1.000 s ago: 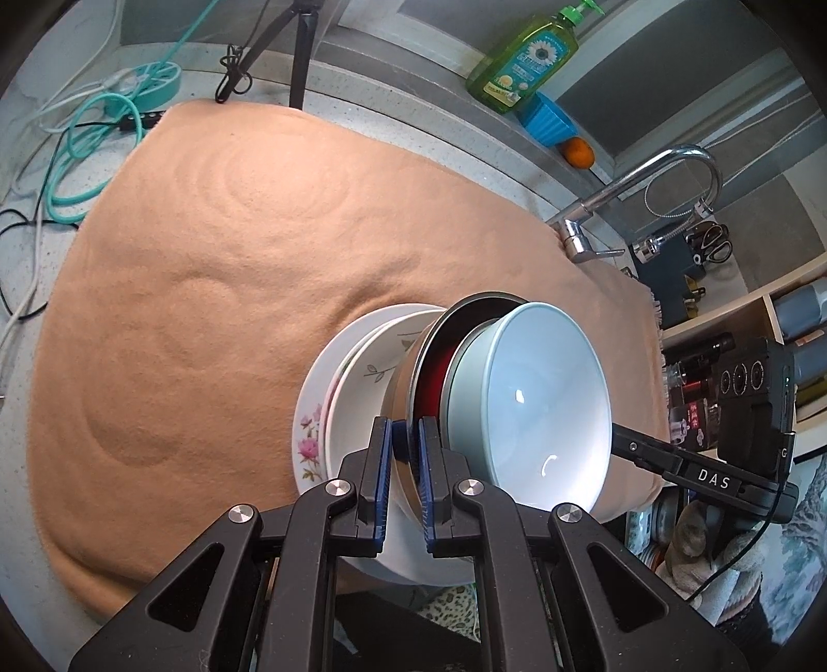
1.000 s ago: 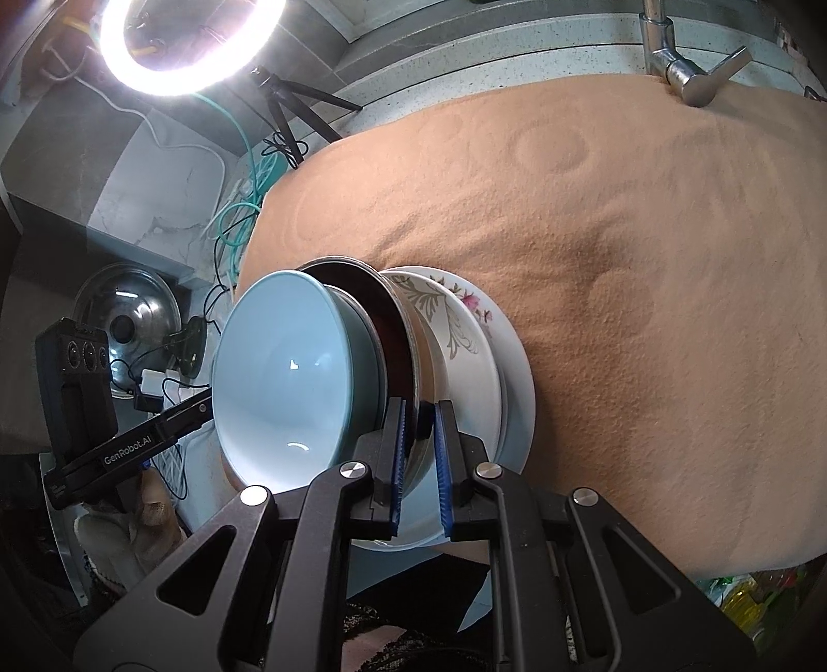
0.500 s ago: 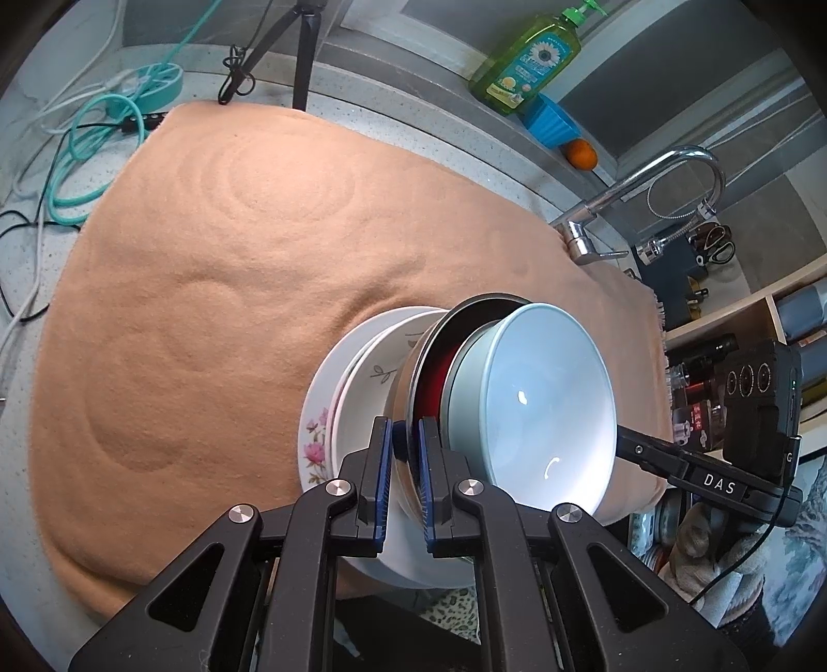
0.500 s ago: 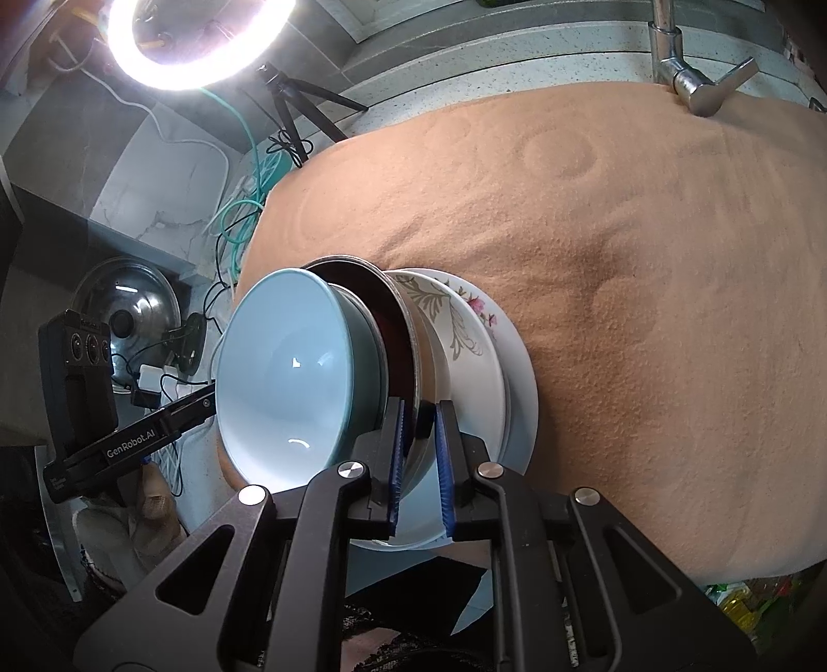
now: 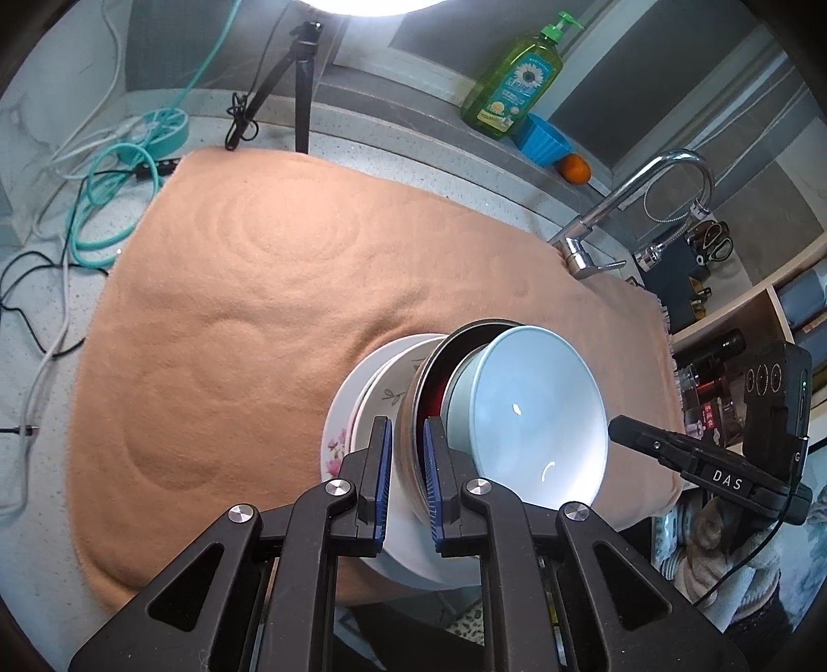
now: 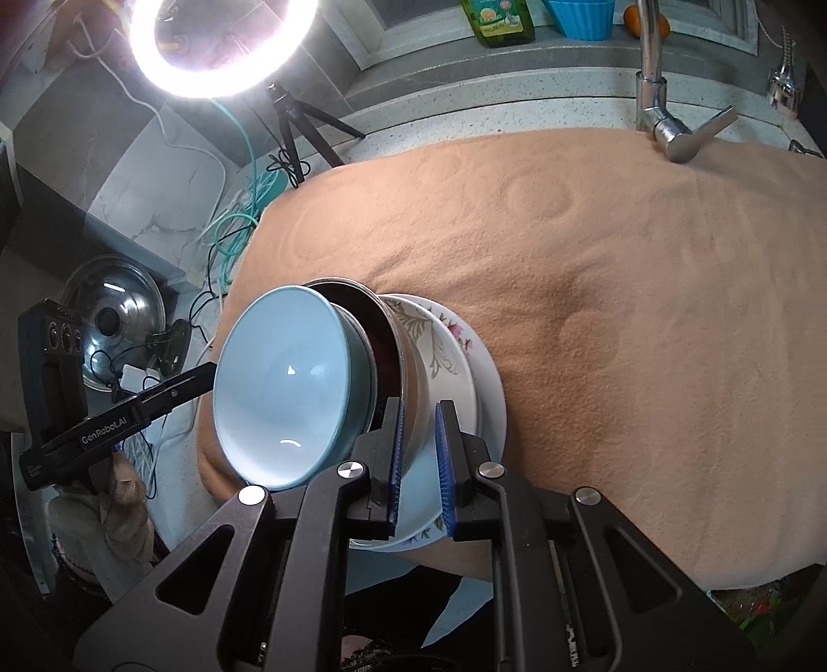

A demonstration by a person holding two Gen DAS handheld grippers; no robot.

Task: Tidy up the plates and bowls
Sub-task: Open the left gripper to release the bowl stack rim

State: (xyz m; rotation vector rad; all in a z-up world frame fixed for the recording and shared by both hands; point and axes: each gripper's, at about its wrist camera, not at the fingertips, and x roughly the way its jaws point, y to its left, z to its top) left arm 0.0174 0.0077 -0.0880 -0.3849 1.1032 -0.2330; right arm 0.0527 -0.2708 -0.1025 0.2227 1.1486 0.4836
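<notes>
A stack stands at the near edge of the orange cloth (image 5: pixel 269 289): flowered white plates (image 5: pixel 341 439) at the bottom, a steel bowl with a dark red inside (image 5: pixel 429 382) on them, and a light blue bowl (image 5: pixel 537 413) nested on top. My left gripper (image 5: pixel 406 460) has its jaws slightly apart around the steel bowl's rim. My right gripper (image 6: pixel 417 455) straddles the same rim (image 6: pixel 408 362) from the other side, jaws slightly apart; the blue bowl (image 6: pixel 279 387) and plates (image 6: pixel 465 351) show there too.
A faucet (image 5: pixel 620 207) stands at the cloth's far right. A green soap bottle (image 5: pixel 517 82), a blue cup (image 5: pixel 542 137) and an orange (image 5: pixel 575 168) sit on the back ledge. Cables (image 5: pixel 103 170), a tripod (image 5: pixel 302 77) and a ring light (image 6: pixel 207 46) are at the left.
Both grippers' jaws have opened a little around the steel bowl's rim. The stack has stayed where it was on the cloth.
</notes>
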